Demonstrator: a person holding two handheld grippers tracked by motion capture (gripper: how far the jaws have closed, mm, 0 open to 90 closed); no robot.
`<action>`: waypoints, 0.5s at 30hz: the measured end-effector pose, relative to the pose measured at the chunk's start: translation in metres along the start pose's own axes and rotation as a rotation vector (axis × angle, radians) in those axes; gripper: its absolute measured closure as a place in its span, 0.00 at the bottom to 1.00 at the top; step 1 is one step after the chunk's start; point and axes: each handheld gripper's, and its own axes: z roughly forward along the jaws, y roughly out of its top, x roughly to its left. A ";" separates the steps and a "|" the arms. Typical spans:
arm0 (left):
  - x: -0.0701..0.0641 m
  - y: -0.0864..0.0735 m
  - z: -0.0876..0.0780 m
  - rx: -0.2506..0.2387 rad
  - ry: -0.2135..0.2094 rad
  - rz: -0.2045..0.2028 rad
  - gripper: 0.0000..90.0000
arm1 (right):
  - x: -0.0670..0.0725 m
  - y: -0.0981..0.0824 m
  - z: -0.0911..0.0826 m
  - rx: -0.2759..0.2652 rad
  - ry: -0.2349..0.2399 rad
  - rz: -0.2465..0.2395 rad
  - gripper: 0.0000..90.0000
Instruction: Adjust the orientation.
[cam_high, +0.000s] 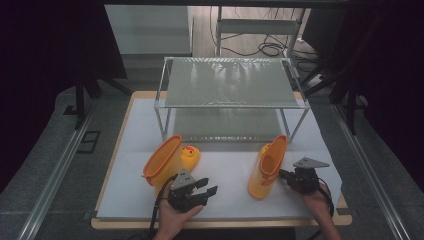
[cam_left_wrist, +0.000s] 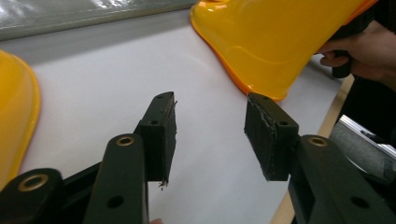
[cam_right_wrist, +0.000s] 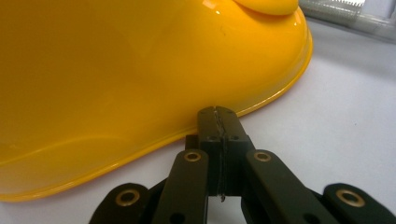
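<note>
Yellow glossy plastic rain boots (cam_high: 268, 167) are lying on the white tabletop (cam_high: 230, 175) before the metal shelf rack (cam_high: 230, 82), unshelved; left gripper (cam_high: 202, 190) is hovering, jaws apart; right gripper (cam_high: 283, 174), jaws together, is touching one.

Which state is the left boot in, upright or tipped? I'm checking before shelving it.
Tipped. The yellow rubber boot with the duck face lies on its side on the white table, its opening facing sideways.

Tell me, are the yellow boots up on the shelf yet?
Not yet. The left boot and right boot sit on the table before the bare shelf. The right gripper is shut, tips by the right boot; the left gripper is open, empty. Both boots probably need lifting.
</note>
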 end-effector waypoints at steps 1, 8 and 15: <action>-0.003 0.001 0.000 -0.002 -0.003 0.005 0.60 | 0.000 0.000 0.000 0.000 0.000 0.000 0.99; -0.026 0.035 0.003 0.006 -0.064 0.058 0.57 | -0.003 -0.001 -0.005 -0.016 0.006 0.006 0.98; -0.039 0.067 0.004 0.048 -0.107 0.093 0.54 | -0.009 -0.006 -0.012 -0.036 0.010 0.019 0.96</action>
